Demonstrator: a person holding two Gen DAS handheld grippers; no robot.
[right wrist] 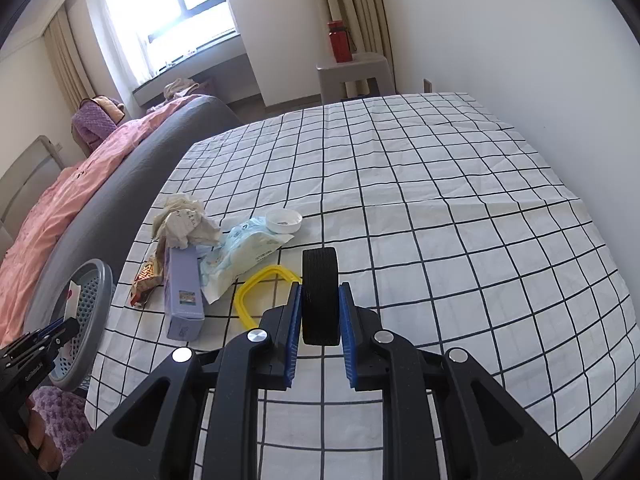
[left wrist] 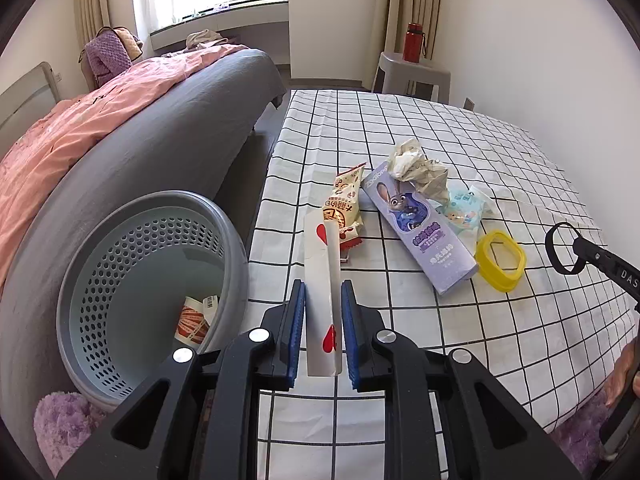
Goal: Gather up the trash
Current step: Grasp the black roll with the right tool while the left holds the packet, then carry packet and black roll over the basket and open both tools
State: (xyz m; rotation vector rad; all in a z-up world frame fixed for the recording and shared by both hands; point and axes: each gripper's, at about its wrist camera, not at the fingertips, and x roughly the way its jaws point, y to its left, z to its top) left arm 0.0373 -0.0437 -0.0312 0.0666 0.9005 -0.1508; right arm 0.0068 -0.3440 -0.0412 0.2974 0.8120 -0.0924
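- The white carton [left wrist: 322, 280], a flat sleeve with red heart marks, stands on edge between the pads of the left gripper [left wrist: 323, 320], which is clamped on its lower part; it looks light and thin-walled, likely to buckle under a hard squeeze, so a hold across the flat faces near one end seems right.
- The black ring [right wrist: 319, 298], ribbed like a small tyre or tape roll, is pinched across its width by the right gripper [right wrist: 320, 320]; it reads as stiff and grippy, unlikely to slip.
- Still lying on the checked worktop [right wrist: 440, 208]: a yellow ring [right wrist: 256, 292], a purple box [right wrist: 184, 292], a pale blue wipes pack [right wrist: 236, 256], crumpled paper [right wrist: 184, 220], a snack wrapper [left wrist: 344, 208] and a small white cap [right wrist: 284, 220]; the paper and pack are soft and will crush, the box stiff enough to take by its long sides.
- The grey perforated basket [left wrist: 236, 248] sits just beside the worktop's edge, below it, with one wrapper already inside; both held pieces look bound for it.
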